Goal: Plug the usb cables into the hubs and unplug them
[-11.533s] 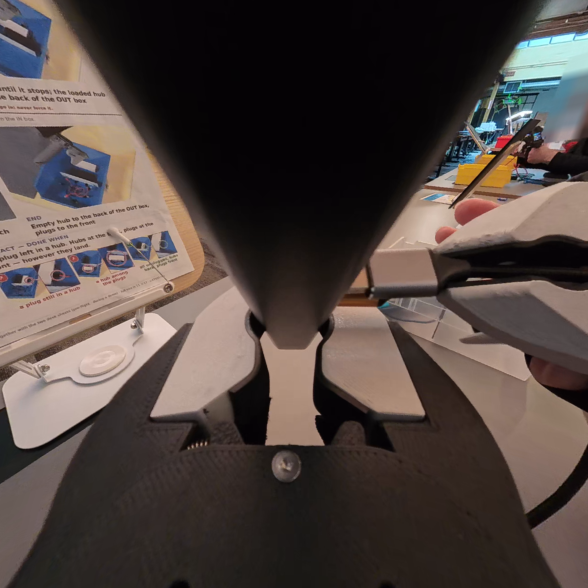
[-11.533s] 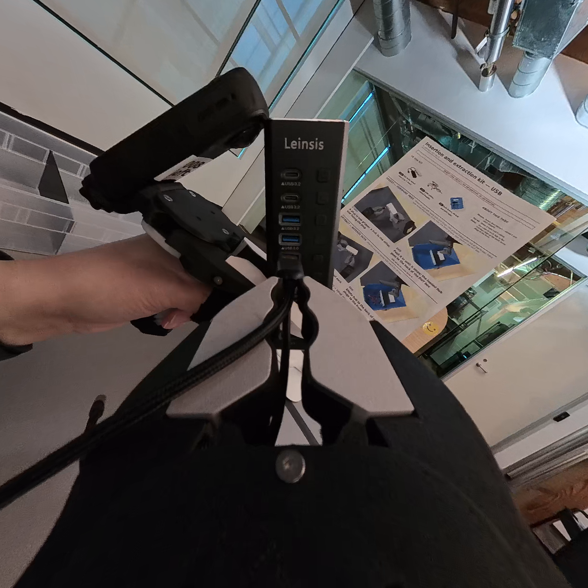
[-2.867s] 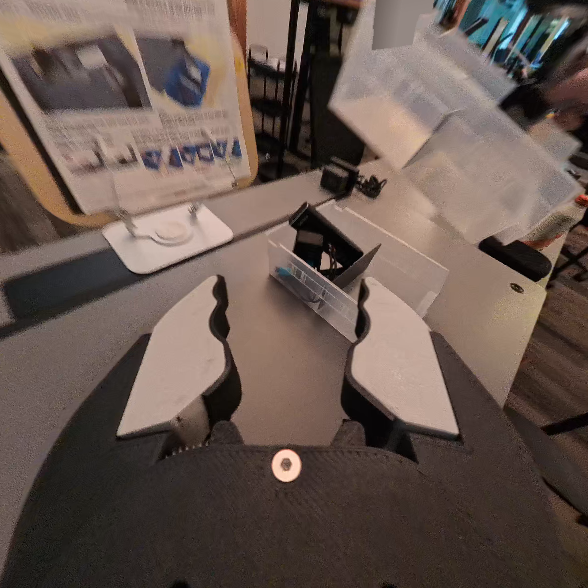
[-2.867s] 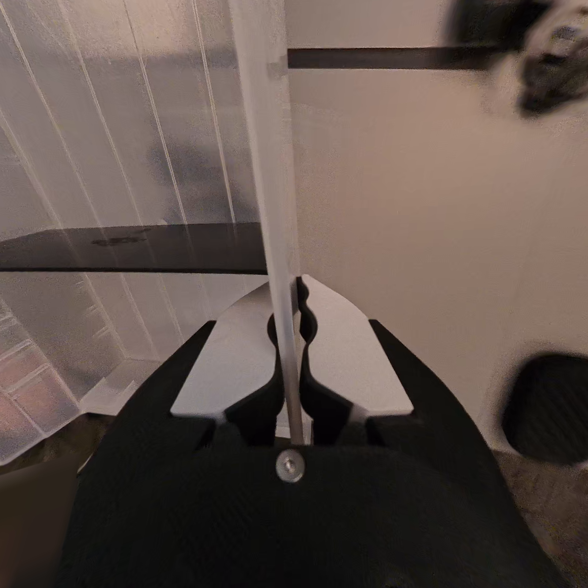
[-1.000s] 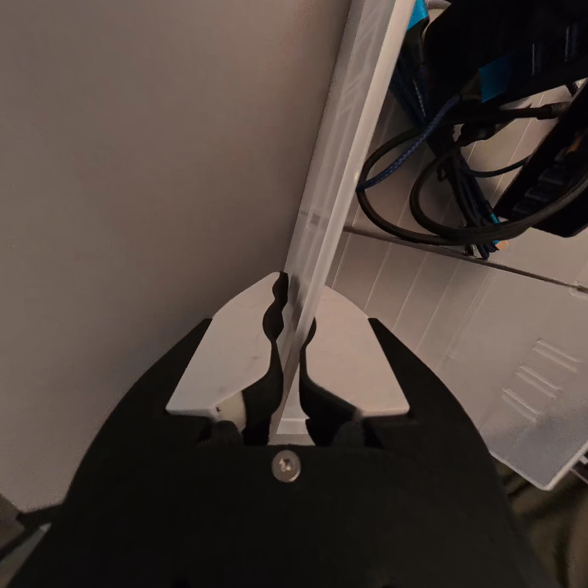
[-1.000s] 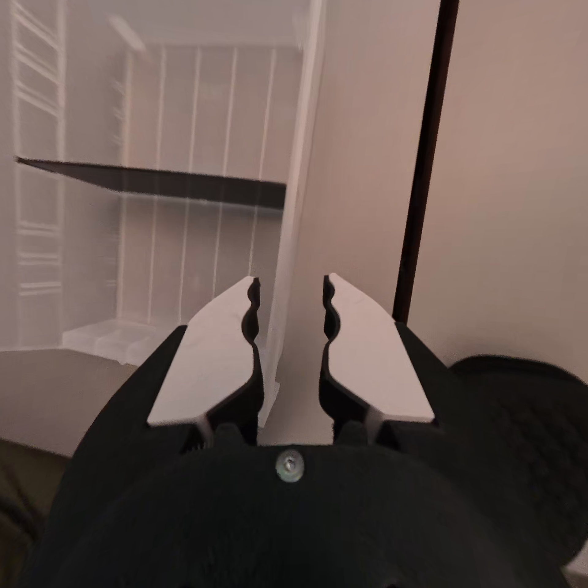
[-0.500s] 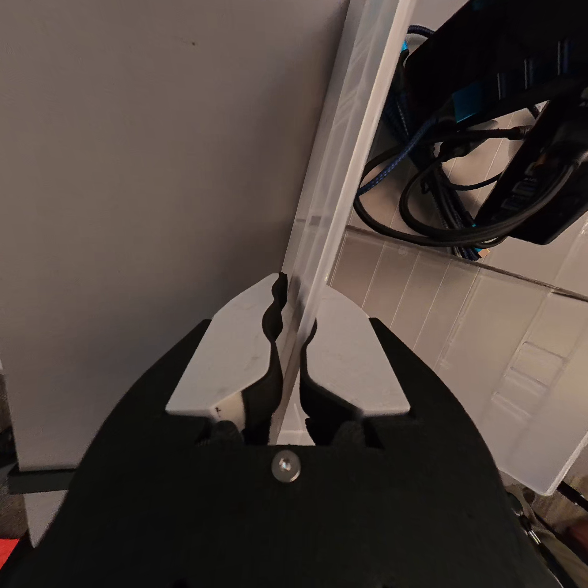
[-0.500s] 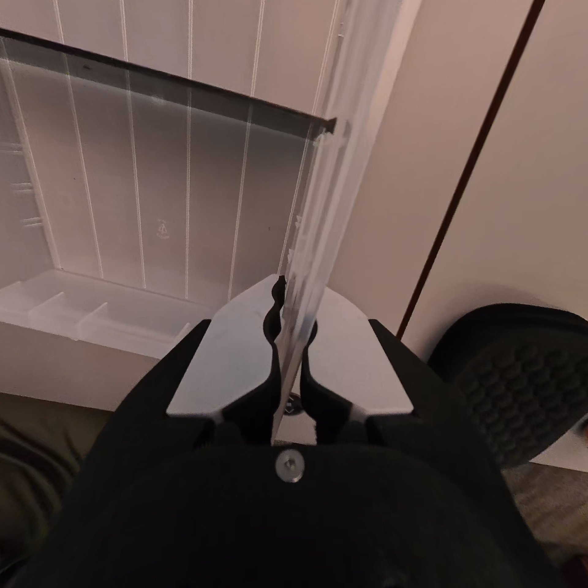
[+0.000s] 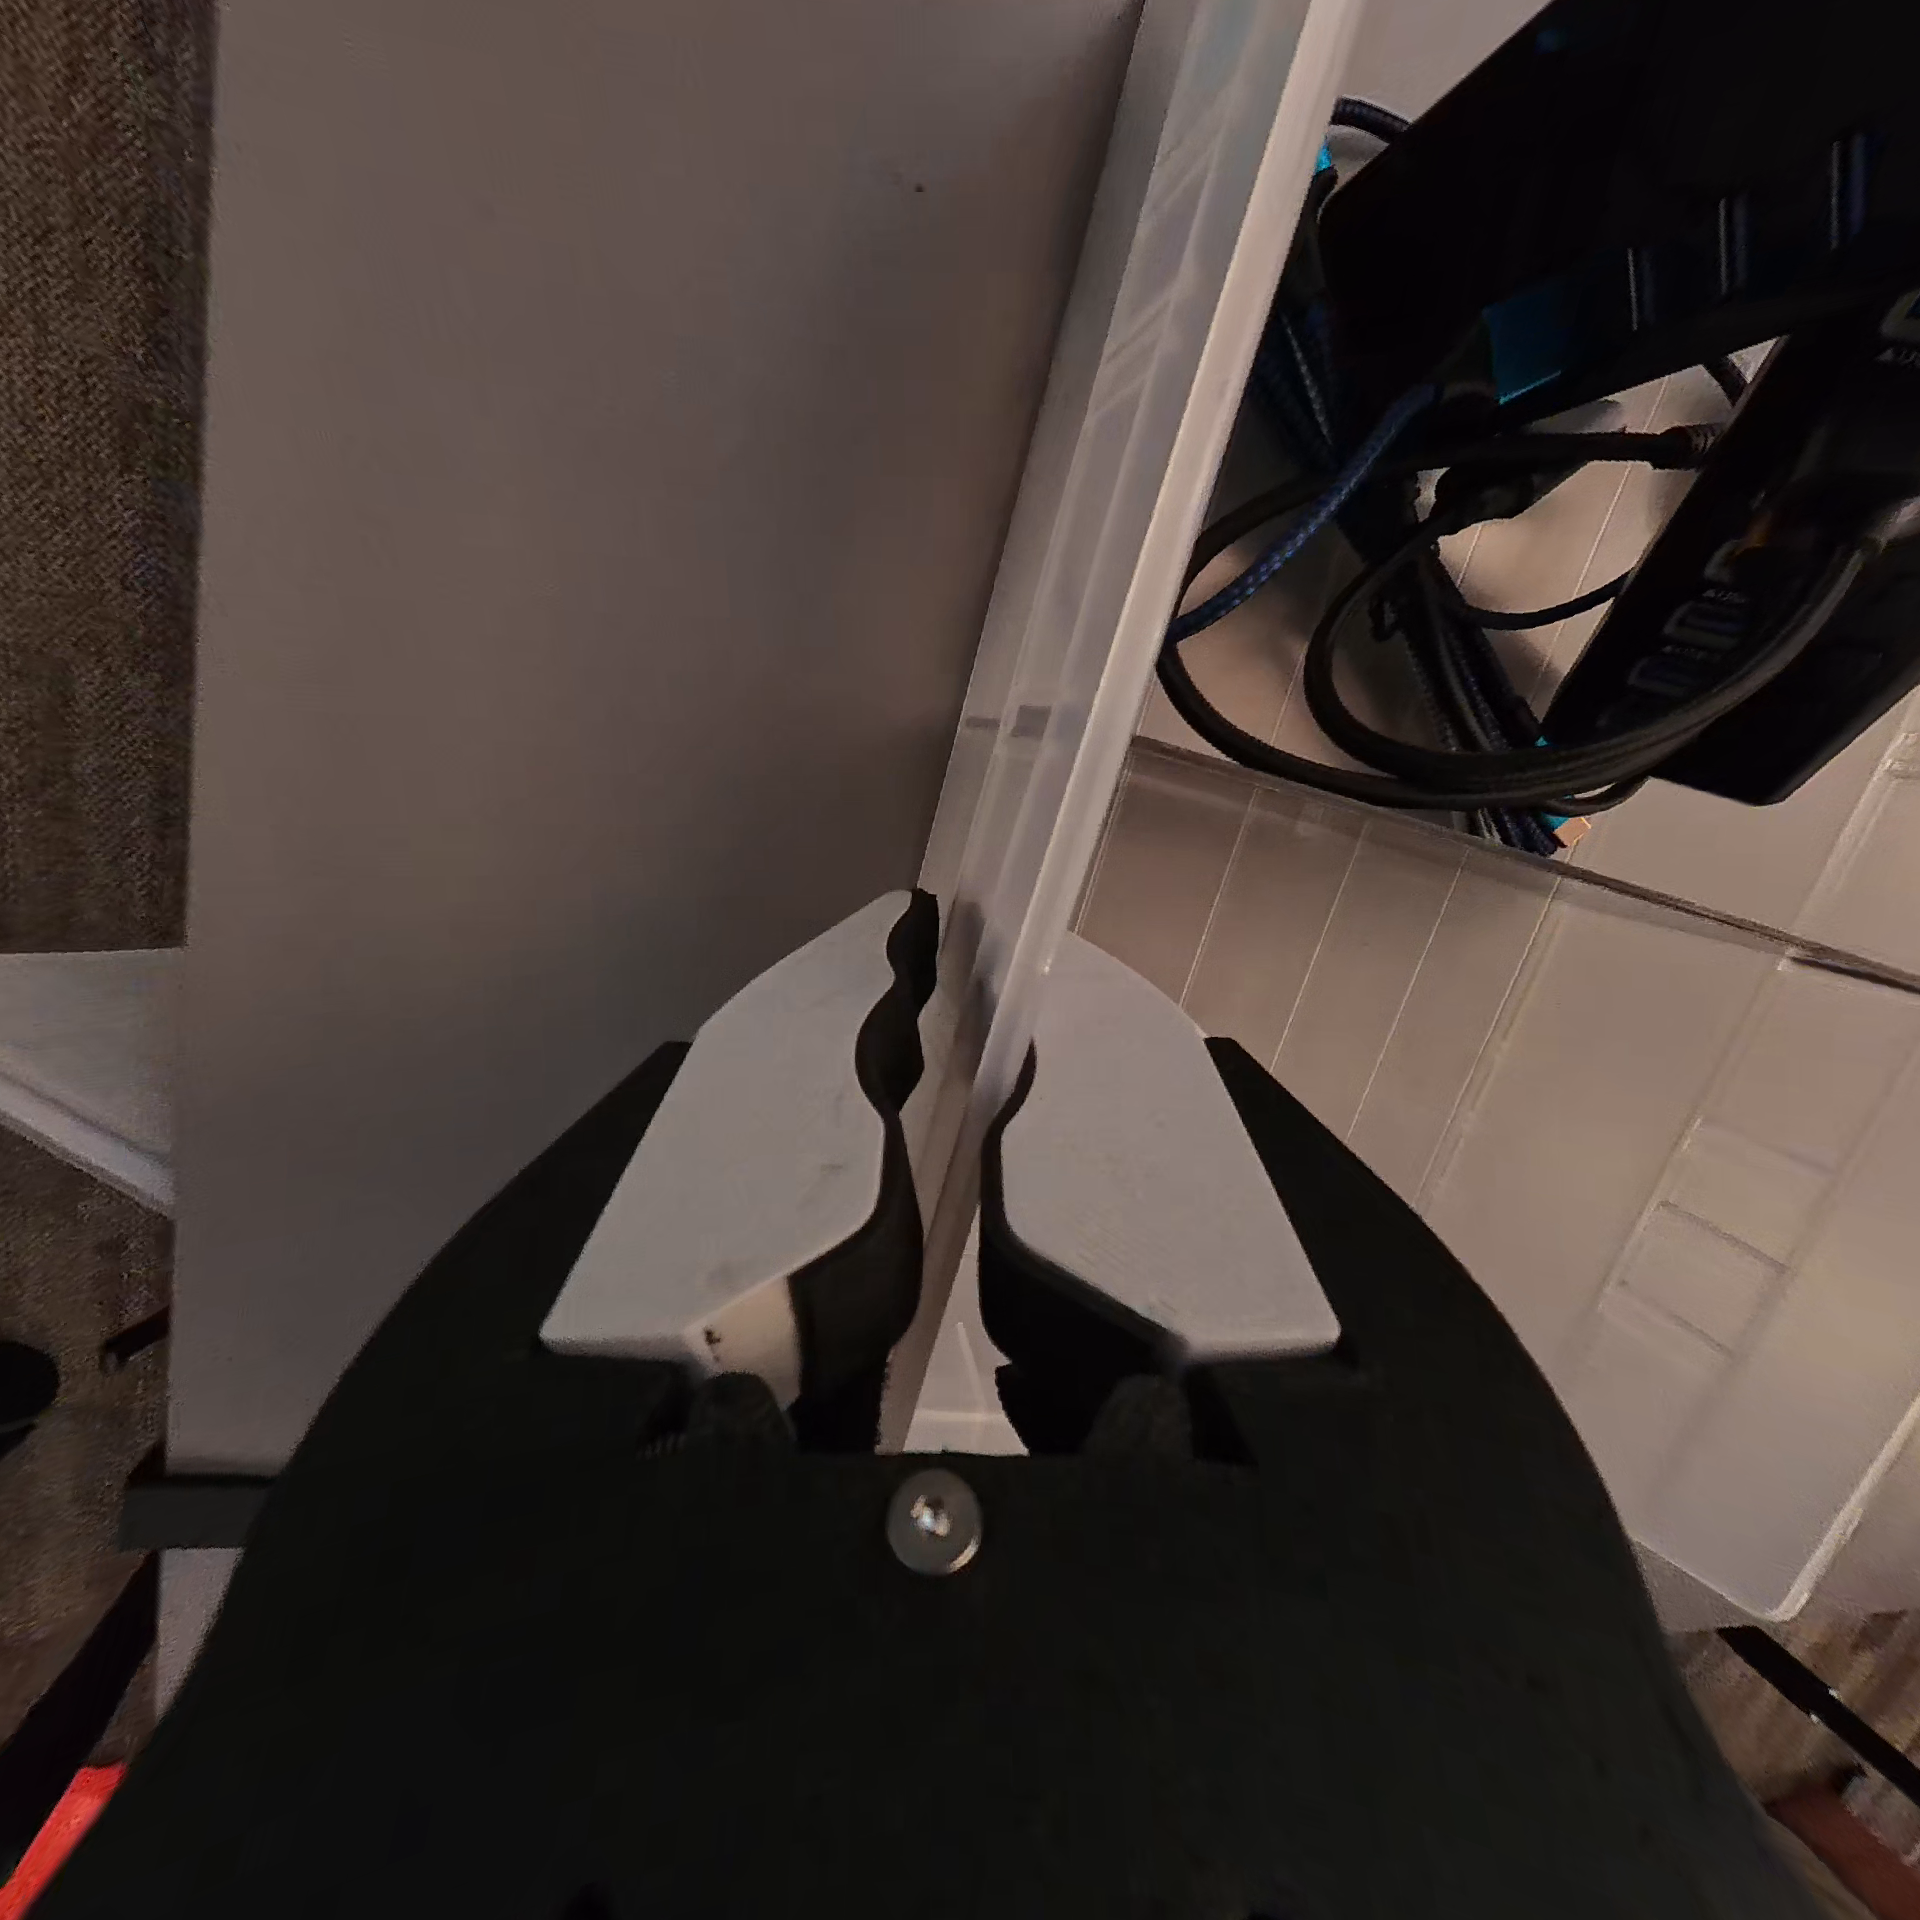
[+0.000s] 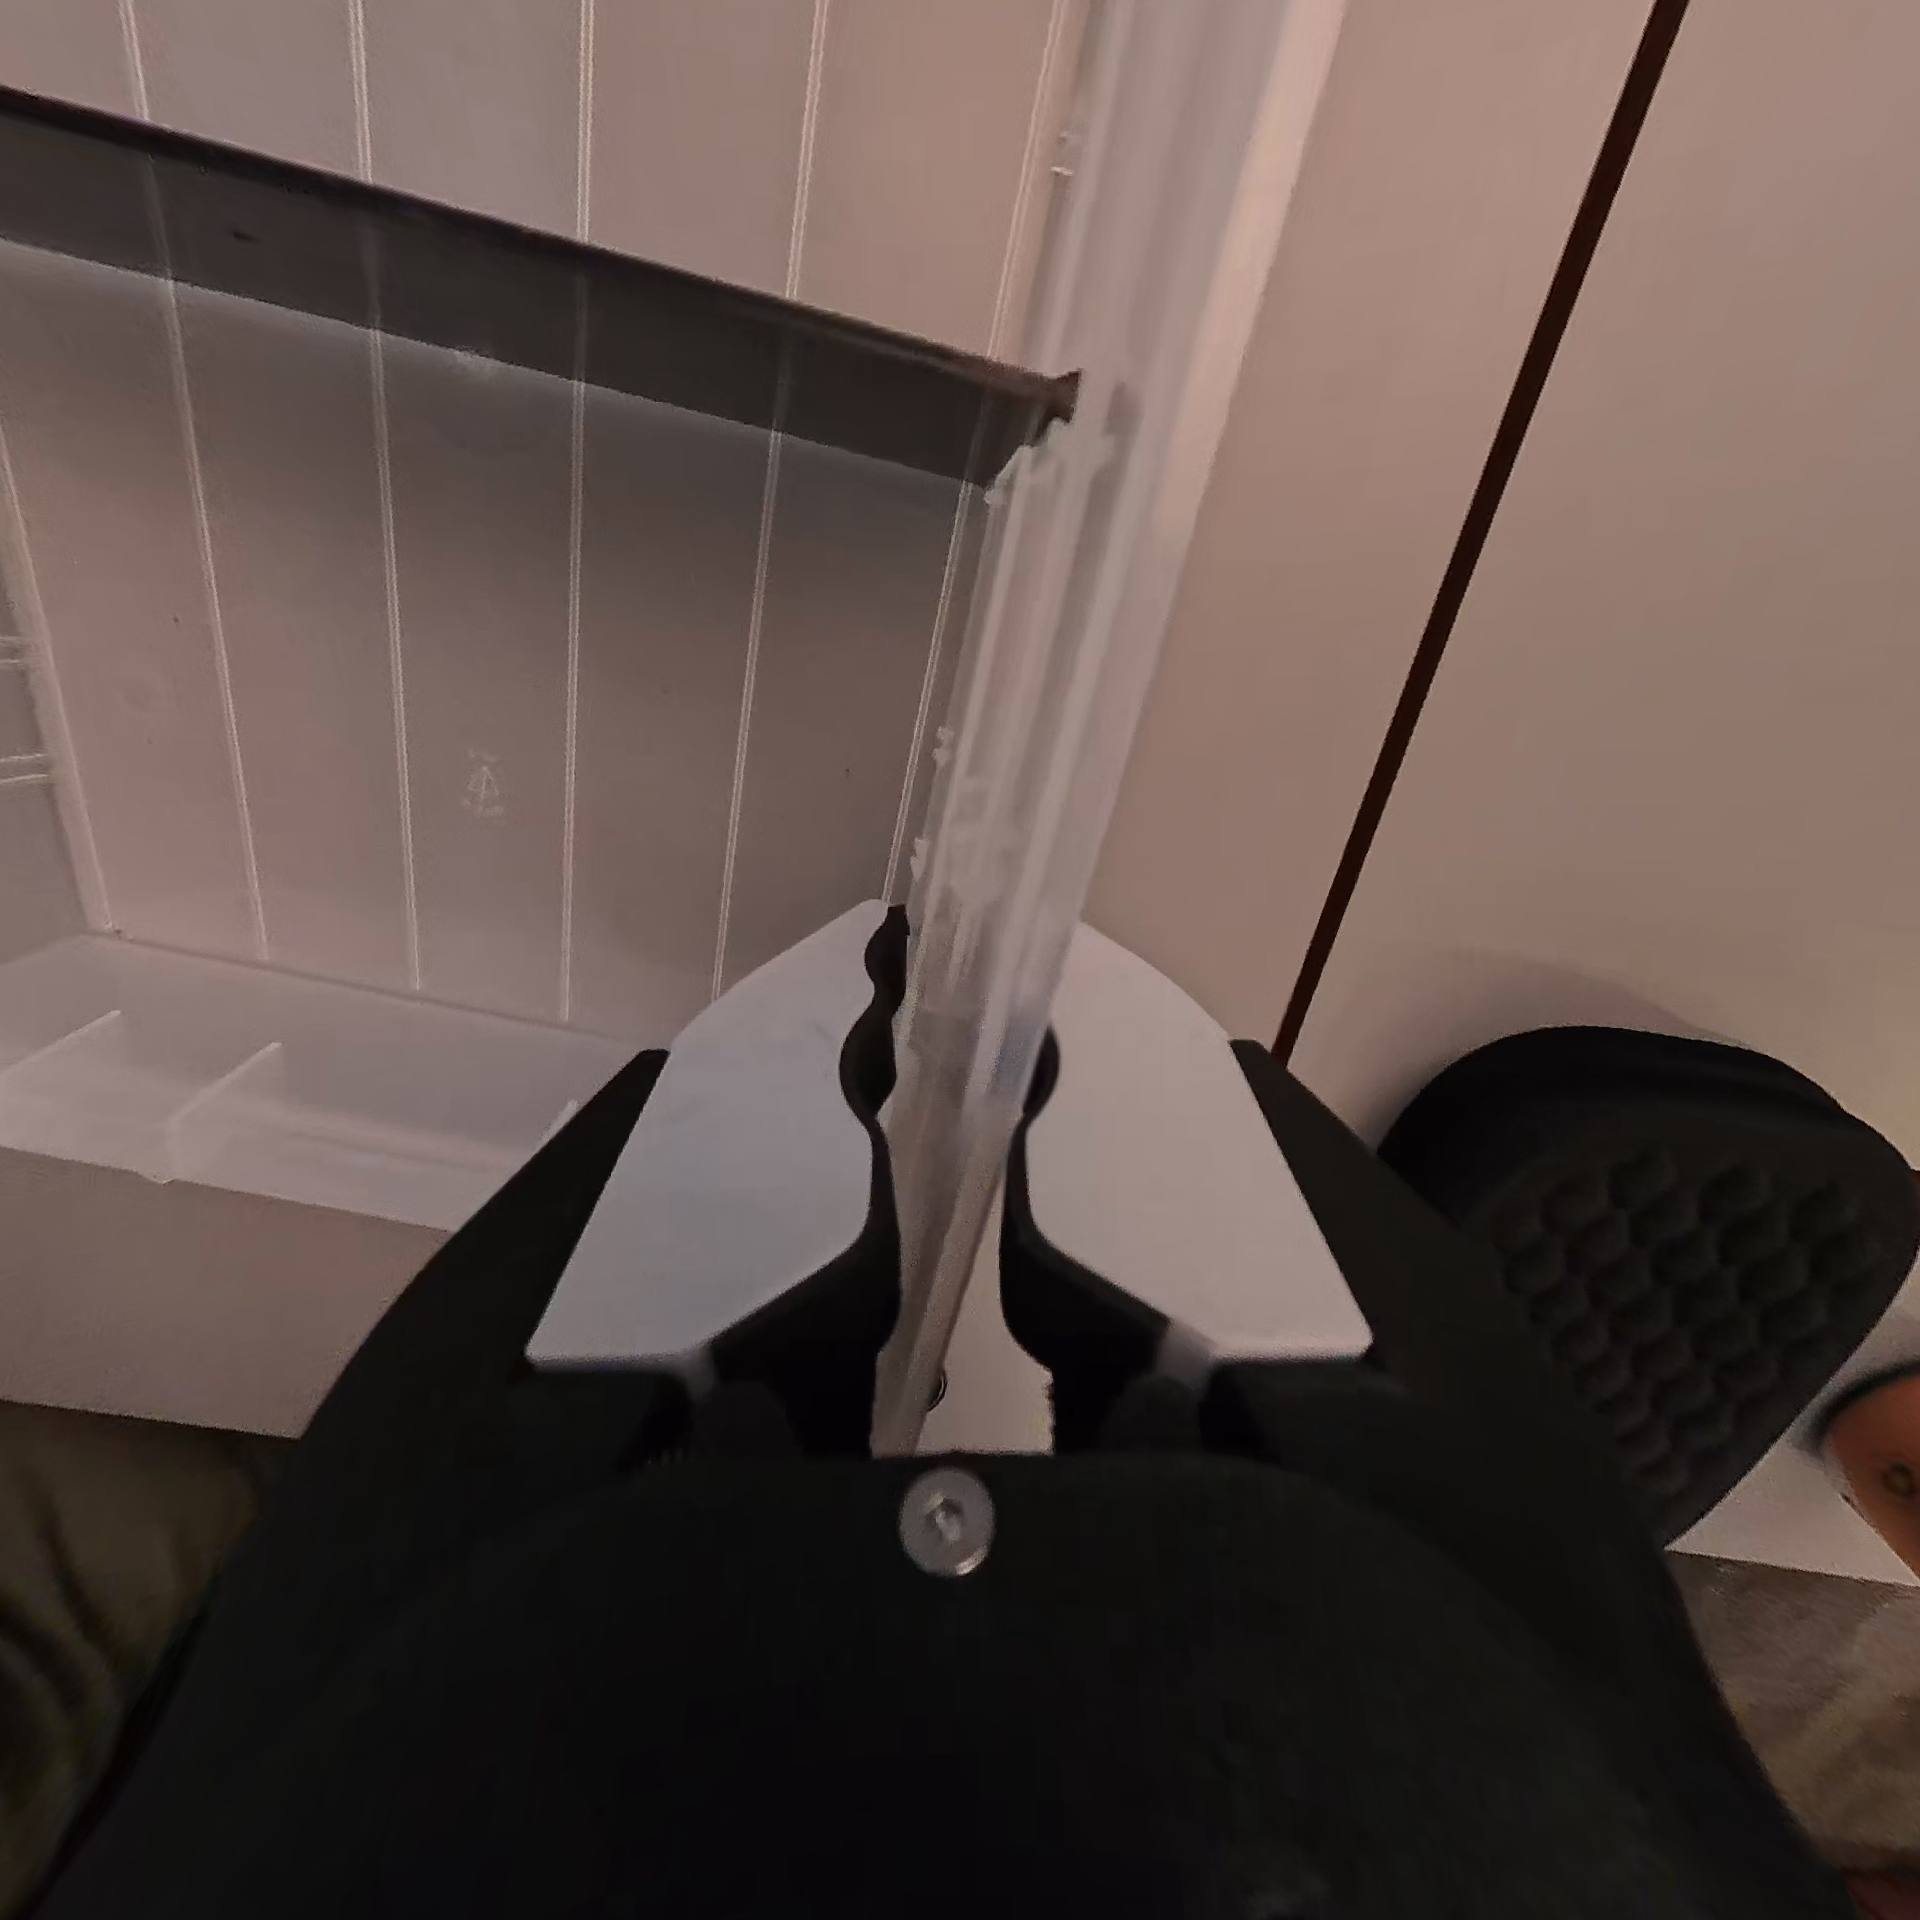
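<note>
My left gripper (image 9: 977, 935) is shut on one side wall (image 9: 1101, 499) of a clear plastic box. Inside that end of the box lie two black USB hubs (image 9: 1683, 208) (image 9: 1745, 623) with a tangle of black and blue cables (image 9: 1382, 686). My right gripper (image 10: 966, 935) is shut on the other side wall (image 10: 1101, 416) of the clear box. The compartment in the right wrist view (image 10: 468, 675) holds nothing, and a clear divider (image 10: 623, 281) crosses it.
The grey-white table (image 9: 571, 520) lies under the box, with brown carpet (image 9: 94, 468) beyond its left edge. A dark seam (image 10: 1507, 416) runs across the table on the right. A black textured pad (image 10: 1662, 1247) sits at the table edge by my right gripper. The left gripper's tips are roughly 100 cm from the right gripper's.
My right gripper was open around the box wall a second ago and has shut on it. The left stays shut on its wall. Both views have shifted, bringing the table's edge into sight.
</note>
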The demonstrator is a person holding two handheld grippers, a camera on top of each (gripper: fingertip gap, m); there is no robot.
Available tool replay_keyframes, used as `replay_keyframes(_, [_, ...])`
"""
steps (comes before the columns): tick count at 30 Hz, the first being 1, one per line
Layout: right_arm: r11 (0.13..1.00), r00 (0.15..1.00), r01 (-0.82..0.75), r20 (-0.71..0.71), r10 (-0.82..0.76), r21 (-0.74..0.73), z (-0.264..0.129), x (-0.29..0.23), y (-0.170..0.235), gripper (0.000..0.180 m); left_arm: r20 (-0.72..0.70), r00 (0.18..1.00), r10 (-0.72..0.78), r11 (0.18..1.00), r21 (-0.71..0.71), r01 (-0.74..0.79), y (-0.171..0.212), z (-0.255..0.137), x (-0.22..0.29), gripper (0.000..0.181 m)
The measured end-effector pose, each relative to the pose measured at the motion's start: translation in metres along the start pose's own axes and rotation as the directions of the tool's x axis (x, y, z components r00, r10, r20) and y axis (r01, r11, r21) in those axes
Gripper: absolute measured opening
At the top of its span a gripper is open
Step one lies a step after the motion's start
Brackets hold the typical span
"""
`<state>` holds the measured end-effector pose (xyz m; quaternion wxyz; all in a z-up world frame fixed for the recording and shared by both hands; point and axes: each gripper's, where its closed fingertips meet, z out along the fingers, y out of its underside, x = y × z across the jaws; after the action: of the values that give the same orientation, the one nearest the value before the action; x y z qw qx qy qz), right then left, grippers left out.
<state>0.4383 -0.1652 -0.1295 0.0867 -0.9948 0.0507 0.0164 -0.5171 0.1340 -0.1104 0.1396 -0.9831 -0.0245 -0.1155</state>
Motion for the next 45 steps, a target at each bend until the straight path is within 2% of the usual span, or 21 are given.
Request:
replay_keyframes(14, [1.0, 1.0, 0.01, 0.002, -0.01, -0.004, 0.002, 0.002, -0.002, 0.015, 0.005, 1.0, 0.007, 1.0, 0.008, -0.007, -0.01, -0.003, -0.023, 0.005])
replay_keyframes(19, [1.0, 0.999, 0.007, -0.045, -0.007, 0.01, 0.002, 0.005, -0.003, 0.02, -0.024, 1.0, -0.004, 1.0, 0.026, 0.005, -0.007, -0.007, -0.025, 0.007])
replay_keyframes(21, [0.999, 0.996, 0.014, -0.085, -0.011, 0.039, -0.002, 0.008, -0.004, 0.024, -0.072, 0.997, 0.009, 0.995, 0.105, -0.002, -0.014, -0.019, -0.022, 0.011])
replay_keyframes(23, [0.994, 0.99, 0.021, -0.138, -0.006, 0.103, -0.014, 0.011, -0.008, 0.028, -0.111, 0.994, 0.023, 0.975, 0.222, 0.002, -0.026, -0.04, -0.018, 0.024])
replay_keyframes(26, [0.97, 0.967, 0.035, -0.252, 0.028, 0.242, -0.051, 0.017, -0.019, 0.034, -0.146, 0.976, 0.163, 0.915, 0.391, -0.094, -0.044, -0.076, 0.003, 0.039])
replay_keyframes(27, [0.949, 0.955, 0.048, -0.293, 0.049, 0.313, -0.07, 0.017, -0.027, 0.034, -0.154, 0.963, 0.221, 0.89, 0.436, -0.135, -0.05, -0.085, 0.015, 0.05])
replay_keyframes(28, [0.912, 0.944, 0.074, -0.323, 0.066, 0.403, -0.091, 0.012, -0.039, 0.033, -0.165, 0.948, 0.274, 0.866, 0.47, -0.168, -0.055, -0.092, 0.029, 0.052])
replay_keyframes(31, [0.708, 0.947, 0.17, -0.311, 0.073, 0.686, -0.16, -0.035, -0.081, 0.033, -0.244, 0.896, 0.37, 0.831, 0.518, -0.202, -0.069, -0.098, 0.073, 0.066])
replay_keyframes(34, [0.428, 0.973, 0.225, -0.22, -0.062, 0.875, -0.217, -0.119, -0.116, 0.035, -0.247, 0.873, 0.421, 0.818, 0.519, -0.247, -0.091, -0.085, 0.102, 0.07])
replay_keyframes(37, [0.232, 0.949, 0.252, -0.192, -0.251, 0.94, -0.248, -0.203, -0.135, 0.041, -0.19, 0.873, 0.449, 0.819, 0.479, -0.317, -0.115, -0.06, 0.109, 0.08])
replay_keyframes(42, [0.137, 0.861, 0.326, -0.234, -0.452, 0.935, -0.257, -0.307, -0.152, 0.041, -0.17, 0.878, 0.448, 0.823, 0.463, -0.33, -0.154, -0.034, 0.106, 0.077])
replay_keyframes(45, [0.084, 0.821, 0.359, -0.272, -0.503, 0.929, -0.255, -0.345, -0.16, 0.041, -0.218, 0.87, 0.443, 0.866, 0.356, -0.352, -0.158, -0.018, 0.11, 0.076])
